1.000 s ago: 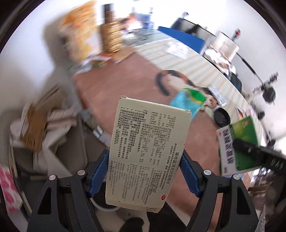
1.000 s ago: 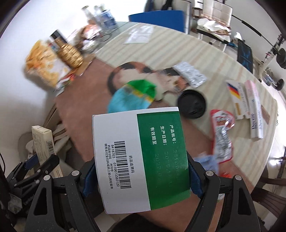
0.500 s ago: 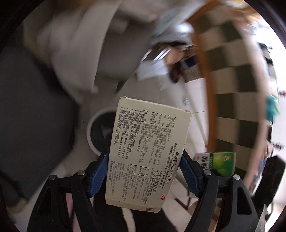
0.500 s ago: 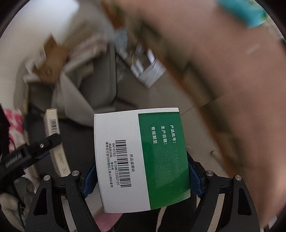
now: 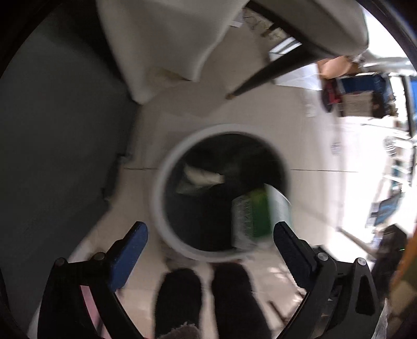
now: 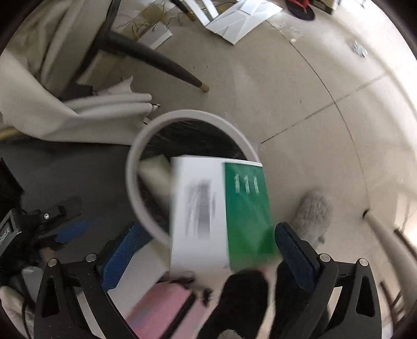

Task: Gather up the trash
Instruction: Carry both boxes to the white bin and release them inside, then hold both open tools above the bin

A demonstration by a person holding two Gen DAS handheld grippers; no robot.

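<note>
A round white-rimmed trash bin with a black liner stands on the floor below both grippers; it also shows in the right wrist view. My left gripper is open and empty above the bin. The cream medicine box lies inside the bin, and shows in the right wrist view. My right gripper is open; the green-and-white box is blurred, loose between the jaws and falling toward the bin. It appears at the bin's rim in the left wrist view.
A dark chair leg and pale draped cloth stand beyond the bin. A grey mat lies to its left. A grey slipper and the person's dark feet are near the bin. White papers lie on the floor farther off.
Both grippers swung from the table down over the bin and opened. The cream box dropped into the bin; the green-and-white box left the right gripper's jaws and is falling.
</note>
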